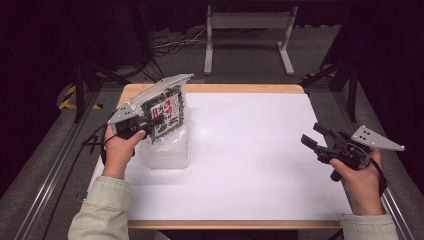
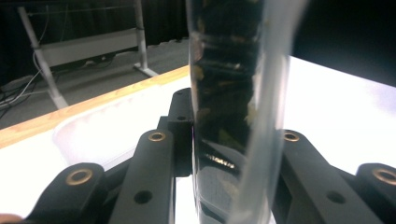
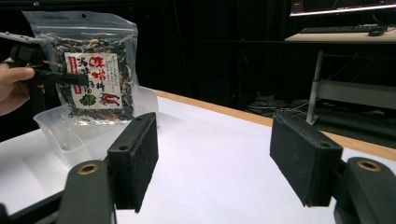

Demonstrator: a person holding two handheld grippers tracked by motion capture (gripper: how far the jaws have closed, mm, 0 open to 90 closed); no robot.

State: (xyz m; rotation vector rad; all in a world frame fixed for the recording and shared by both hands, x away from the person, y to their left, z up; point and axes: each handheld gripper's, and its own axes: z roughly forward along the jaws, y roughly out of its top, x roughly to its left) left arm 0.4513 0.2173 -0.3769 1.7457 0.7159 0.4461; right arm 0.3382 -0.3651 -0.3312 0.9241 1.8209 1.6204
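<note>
Here left gripper (image 1: 156,121) clamps snack bag (image 1: 167,107) over tub (image 1: 167,156)

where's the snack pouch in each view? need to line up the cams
High view: snack pouch left of centre, upright over the clear tub, clamped by the left gripper.
Left gripper view: centre, edge-on between the jaws.
Right gripper view: upper left.
Shared landmark: the clear tub.

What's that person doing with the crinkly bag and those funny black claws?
A person holds a claw-like gripper in each hand at a table. The left gripper is shut on a clear bag of dried food, holding it upright over a clear plastic tub. The right gripper waits open, with nothing in it, over the right side of the white table.
</note>
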